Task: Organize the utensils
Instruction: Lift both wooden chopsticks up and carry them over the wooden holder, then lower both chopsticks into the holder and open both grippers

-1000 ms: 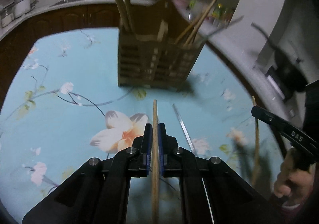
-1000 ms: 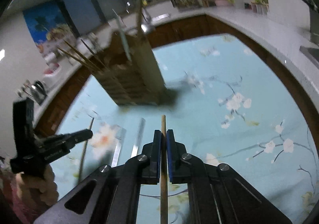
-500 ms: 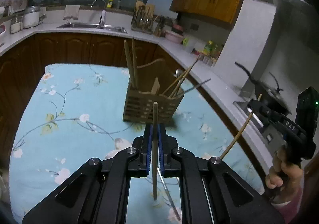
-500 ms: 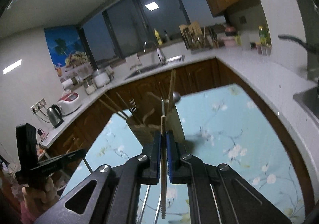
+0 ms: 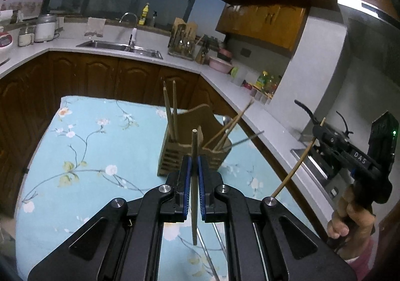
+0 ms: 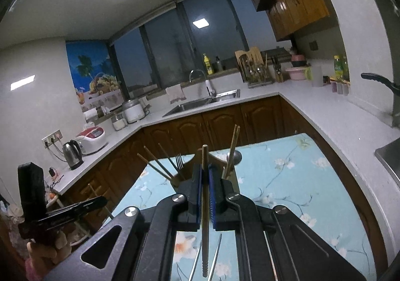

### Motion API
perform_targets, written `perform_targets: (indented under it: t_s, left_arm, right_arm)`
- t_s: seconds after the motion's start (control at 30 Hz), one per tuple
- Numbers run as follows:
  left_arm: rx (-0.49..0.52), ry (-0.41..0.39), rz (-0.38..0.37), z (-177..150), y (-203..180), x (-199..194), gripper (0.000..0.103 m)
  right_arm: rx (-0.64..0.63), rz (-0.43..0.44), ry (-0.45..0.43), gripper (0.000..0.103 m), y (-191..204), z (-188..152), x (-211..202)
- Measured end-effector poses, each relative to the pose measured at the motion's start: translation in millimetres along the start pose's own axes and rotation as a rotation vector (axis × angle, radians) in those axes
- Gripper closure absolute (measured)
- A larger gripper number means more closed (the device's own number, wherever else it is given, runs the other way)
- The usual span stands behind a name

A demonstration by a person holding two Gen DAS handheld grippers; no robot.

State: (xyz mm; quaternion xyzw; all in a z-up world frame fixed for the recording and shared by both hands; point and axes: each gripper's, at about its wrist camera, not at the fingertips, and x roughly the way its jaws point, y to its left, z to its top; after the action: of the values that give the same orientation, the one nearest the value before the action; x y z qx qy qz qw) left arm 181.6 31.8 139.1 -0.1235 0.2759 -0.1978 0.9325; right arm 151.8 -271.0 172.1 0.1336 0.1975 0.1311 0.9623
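Jaws of the left gripper (image 5: 194, 181) clamp one wooden chopstick (image 5: 194, 181), upright at frame centre. Jaws of the right gripper (image 6: 205, 188) likewise pinch another chopstick (image 6: 205, 206). Beyond both, mid-frame, the wooden utensil holder (image 5: 172, 158) stands on the floral-clothed bench (image 5: 82, 156).

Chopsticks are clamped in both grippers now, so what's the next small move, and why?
Probably carry them forward over the wooden holder. Each chopstick is clear of the floral tablecloth, with the left gripper and right gripper short of the holder.
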Motion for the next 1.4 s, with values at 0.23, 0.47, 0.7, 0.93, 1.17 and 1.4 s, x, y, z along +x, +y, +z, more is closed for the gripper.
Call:
perform_targets:
  t_s: [0.23, 0.47, 0.7, 0.93, 1.17, 1.4]
  left_arm:
    - [0.0, -0.089, 0.002, 30.1, -4.1, -4.9, 0.098]
    - [0.022, -0.179, 0.008, 72.5, -14.6, 2.9, 0.098]
    - [0.046, -0.298, 0.061, 113.1, -25.6, 23.2, 0.098]
    - [0.065, -0.314, 0.121, 119.7, -27.5, 72.2, 0.098]
    - [0.073, -0.258, 0.145, 89.6, -19.1, 111.9, 0.098]
    - [0.084, -0.182, 0.143, 63.2, -10.8, 129.9, 0.098]
  right_arm:
    - [0.005, 0.01, -0.068, 0.098, 2.6, 20.8, 10.0]
    - [0.005, -0.002, -0.174, 0.098, 7.9, 49.5, 23.9]
    - [0.022, -0.044, -0.228, 0.098, 8.0, 72.9, 57.2]
    - [0.007, -0.116, -0.255, 0.098, 2.5, 60.8, 93.8]
    - [-0.001, -0.137, -0.223, 0.098, -7.5, 30.9, 116.7]
    - [-0.003, -0.121, -0.121, 0.097, -16.0, 14.2, 129.7]
